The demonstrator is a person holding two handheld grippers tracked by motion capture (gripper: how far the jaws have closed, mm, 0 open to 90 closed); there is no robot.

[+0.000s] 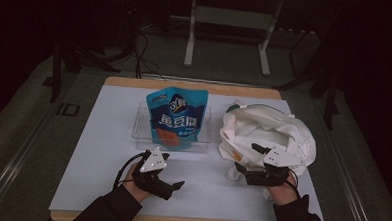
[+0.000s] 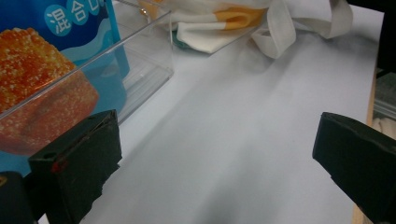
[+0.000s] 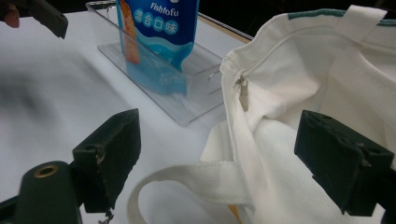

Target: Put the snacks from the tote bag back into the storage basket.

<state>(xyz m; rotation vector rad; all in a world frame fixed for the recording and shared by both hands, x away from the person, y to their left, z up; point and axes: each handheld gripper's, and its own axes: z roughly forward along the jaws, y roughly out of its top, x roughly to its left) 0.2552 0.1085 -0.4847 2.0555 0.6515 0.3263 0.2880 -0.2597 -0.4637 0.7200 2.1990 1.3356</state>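
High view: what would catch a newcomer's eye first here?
The blue snack pouch stands out, upright in a clear plastic tray at the middle of the white table mat. To its right lies a crumpled white tote bag, with the right gripper open at its near edge. The left gripper, also open and holding nothing, hangs over bare mat in front of the tray.
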